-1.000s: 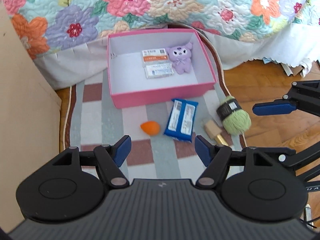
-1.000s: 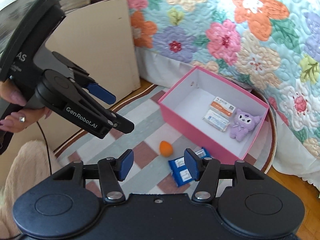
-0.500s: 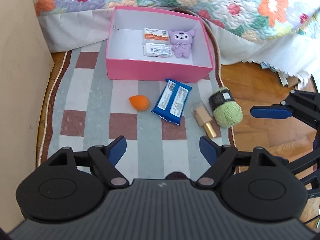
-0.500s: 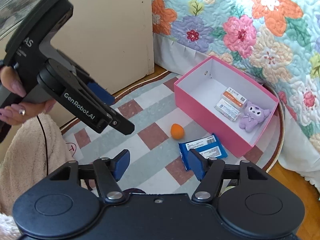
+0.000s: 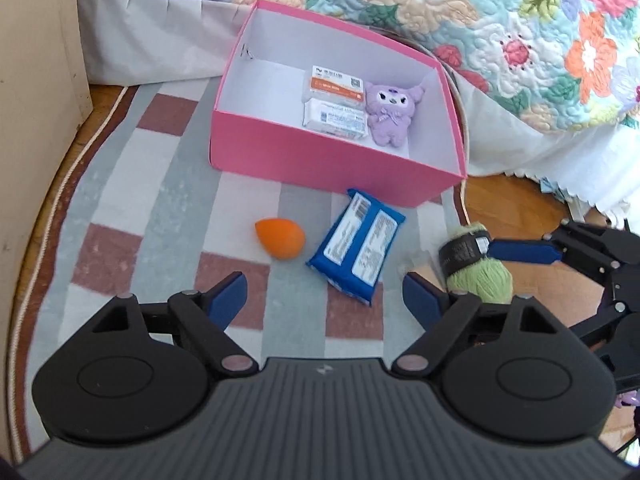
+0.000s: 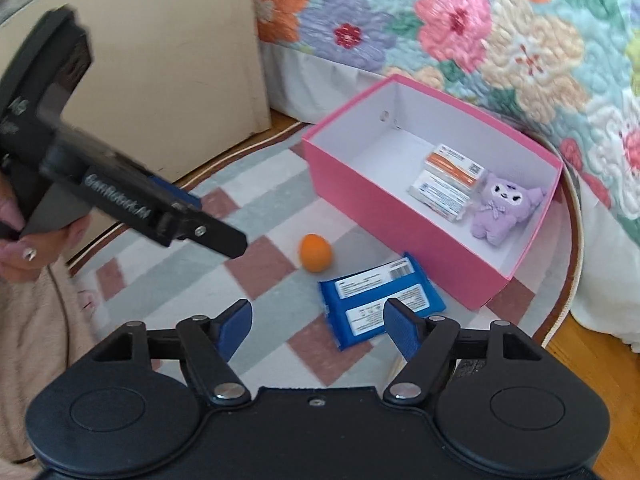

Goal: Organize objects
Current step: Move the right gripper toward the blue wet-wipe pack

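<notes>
A pink box (image 5: 320, 160) stands on the checked rug and holds two white-and-orange packets (image 5: 334, 108) and a purple plush (image 5: 390, 118). In front of it lie an orange egg-shaped sponge (image 5: 280, 238), a blue packet (image 5: 356, 246) and a green yarn ball (image 5: 478, 270). My left gripper (image 5: 324, 298) is open and empty, low over the rug just short of the blue packet. My right gripper (image 6: 318, 320) has its jaws opening with nothing gripped; the blue packet (image 6: 380, 304) lies on the rug beyond its fingers. One right finger (image 5: 520, 252) reaches beside the yarn ball.
A bed with a floral quilt (image 5: 440, 8) rises behind the box. A beige cabinet panel (image 5: 36, 60) borders the rug's left side. Wood floor (image 5: 512, 208) shows to the right of the rug (image 5: 160, 200). A person's hand (image 6: 16, 248) holds the left gripper.
Both grippers have sunk toward the rug, so the loose items look larger and nearer. Both pairs of jaws stand wider apart than before. The left view has rolled, so the box now sits askew.
</notes>
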`<state>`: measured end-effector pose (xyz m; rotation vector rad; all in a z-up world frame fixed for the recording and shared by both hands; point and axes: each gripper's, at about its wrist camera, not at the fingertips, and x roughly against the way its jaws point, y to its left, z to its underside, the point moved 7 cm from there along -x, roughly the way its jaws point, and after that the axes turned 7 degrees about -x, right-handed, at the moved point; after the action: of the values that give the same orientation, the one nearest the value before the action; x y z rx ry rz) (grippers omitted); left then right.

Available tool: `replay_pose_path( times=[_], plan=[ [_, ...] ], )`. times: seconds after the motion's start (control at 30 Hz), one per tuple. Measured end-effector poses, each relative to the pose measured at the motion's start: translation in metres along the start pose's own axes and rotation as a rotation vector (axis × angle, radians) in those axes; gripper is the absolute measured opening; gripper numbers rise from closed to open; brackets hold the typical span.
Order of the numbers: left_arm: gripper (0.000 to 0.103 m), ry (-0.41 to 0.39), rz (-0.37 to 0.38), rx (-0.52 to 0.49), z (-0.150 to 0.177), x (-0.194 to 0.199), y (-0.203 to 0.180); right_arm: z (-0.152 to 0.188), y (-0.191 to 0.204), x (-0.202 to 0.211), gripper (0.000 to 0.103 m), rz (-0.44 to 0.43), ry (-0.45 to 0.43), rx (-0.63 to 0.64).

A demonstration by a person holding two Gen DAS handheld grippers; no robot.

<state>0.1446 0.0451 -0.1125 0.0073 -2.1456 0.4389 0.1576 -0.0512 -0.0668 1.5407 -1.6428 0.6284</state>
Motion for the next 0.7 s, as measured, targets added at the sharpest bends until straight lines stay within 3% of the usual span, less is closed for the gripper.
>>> replay_pose_path(
  times=[0.1, 0.23, 0.33, 0.47, 0.7],
  plan=[
    [0.083, 0.016, 0.012, 0.025, 0.005, -0.018, 0.002, 0.003, -0.011, -0.01, 0.077, -0.019, 0.006, -0.064],
    [0.078, 0.056, 0.001, 0.058, 0.01, -0.042, 0.005, 0.007, -0.021, -0.026, 0.077, 0.022, 0.02, -0.068],
    [0.075, 0.042, 0.015, 0.109, 0.014, -0.055, 0.008, 0.005, -0.031, -0.044, 0.077, 0.042, 0.032, -0.073],
    [0.071, 0.033, 0.037, 0.191, 0.022, -0.07, 0.016, -0.001, -0.051, -0.059, 0.077, 0.053, -0.015, -0.128],
    [0.052, 0.043, 0.08, 0.206, 0.036, -0.096, 0.016, 0.0, -0.086, -0.095, 0.07, 0.12, -0.031, -0.215]
  ],
)
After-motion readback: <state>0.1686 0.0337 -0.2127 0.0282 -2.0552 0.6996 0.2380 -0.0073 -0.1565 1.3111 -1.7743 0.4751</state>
